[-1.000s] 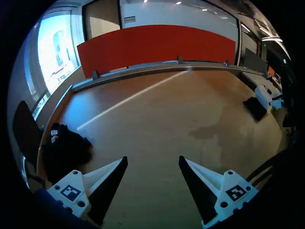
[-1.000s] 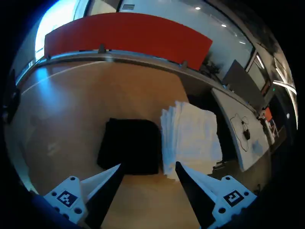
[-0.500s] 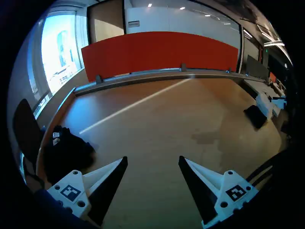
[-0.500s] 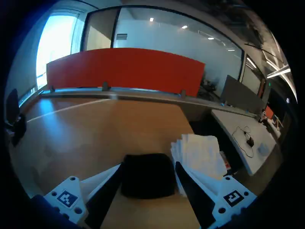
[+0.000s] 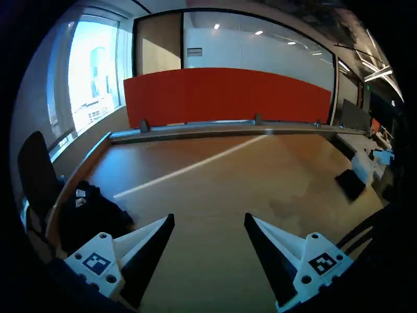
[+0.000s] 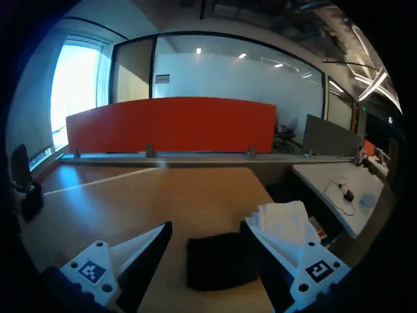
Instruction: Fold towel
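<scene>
Tilting upward over the last second, both views now take in more of the room and less of the table (image 5: 219, 172).

Left gripper (image 5: 208, 216): fingers wide apart, holding nothing, over bare wood. Its position over the table has changed little.

Right gripper (image 6: 206, 224): fingers wide apart, holding nothing. The towel (image 6: 221, 261), black and folded into a flat rectangle, lay well ahead of the fingertips a second ago. It now sits low in the right gripper view, between the two fingers, and does not appear to touch them.

Location of the towel: near right part of the table, just left of the white stack (image 6: 284, 224). In the left gripper view it shows at the far right (image 5: 350, 183).

Judgement: the towel is folded and released, and both grippers are clearing away from it. This fold looks complete. A dark crumpled heap (image 5: 91, 216) lies at the near left edge, well apart from the towel. It is probably the next item, and the left gripper is the nearer one.
</scene>
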Demonstrator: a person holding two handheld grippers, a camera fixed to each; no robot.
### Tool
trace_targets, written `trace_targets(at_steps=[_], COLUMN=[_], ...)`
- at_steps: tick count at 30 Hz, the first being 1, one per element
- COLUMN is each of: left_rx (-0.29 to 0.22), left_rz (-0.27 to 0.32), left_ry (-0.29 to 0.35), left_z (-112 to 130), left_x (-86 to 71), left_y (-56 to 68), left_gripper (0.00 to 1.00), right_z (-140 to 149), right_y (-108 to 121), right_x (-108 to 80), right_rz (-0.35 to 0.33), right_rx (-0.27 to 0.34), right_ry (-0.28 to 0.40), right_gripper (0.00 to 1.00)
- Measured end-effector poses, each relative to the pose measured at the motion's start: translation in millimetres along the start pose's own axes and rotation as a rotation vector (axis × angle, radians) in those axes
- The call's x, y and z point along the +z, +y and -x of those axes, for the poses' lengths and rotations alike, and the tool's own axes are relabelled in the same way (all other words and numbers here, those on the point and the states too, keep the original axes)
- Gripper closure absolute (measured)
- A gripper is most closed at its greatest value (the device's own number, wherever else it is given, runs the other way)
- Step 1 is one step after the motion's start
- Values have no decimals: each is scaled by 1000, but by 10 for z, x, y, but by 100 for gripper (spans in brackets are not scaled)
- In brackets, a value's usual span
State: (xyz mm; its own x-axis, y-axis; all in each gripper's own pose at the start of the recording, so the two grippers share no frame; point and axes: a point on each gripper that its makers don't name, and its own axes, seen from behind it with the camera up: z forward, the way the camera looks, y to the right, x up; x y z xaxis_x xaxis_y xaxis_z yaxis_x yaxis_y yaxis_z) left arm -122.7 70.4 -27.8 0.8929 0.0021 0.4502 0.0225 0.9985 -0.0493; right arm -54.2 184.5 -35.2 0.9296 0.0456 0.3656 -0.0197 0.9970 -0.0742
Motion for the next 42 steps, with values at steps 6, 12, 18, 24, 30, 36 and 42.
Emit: trace_targets(at_steps=[6,12,18,24,30,36,42], left_rx=[-31,-52,-48,-47,-51,-62,-81], left_rz=[-19,-27,-38,-43,-43,-40,-37], left_ry=[90,160,240,297,325,351,382], left_z=[-224,-411,-646,-830,-934,-1033,-1129], left_x=[11,25,-3,-43,-53,-61,-73], left_y=[-80,-129,-202,-248,-282,-319,-382], left_gripper=[0,0,0,0,0,0,0], right_z=[-137,-251,-449,-626,-814,-984,-1080], right_y=[-156,-287,-441,-642,-913,-1282,-1621], right_x=[-42,-51,-73,-95,-113,-125,-99], right_rz=[-38,-54,-57,-65,-65,-88,-112], right_rx=[39,25,15,7,-2,-2,-3], right_ry=[53,89,142,184,229,268,286], right_gripper=[0,0,0,0,0,0,0])
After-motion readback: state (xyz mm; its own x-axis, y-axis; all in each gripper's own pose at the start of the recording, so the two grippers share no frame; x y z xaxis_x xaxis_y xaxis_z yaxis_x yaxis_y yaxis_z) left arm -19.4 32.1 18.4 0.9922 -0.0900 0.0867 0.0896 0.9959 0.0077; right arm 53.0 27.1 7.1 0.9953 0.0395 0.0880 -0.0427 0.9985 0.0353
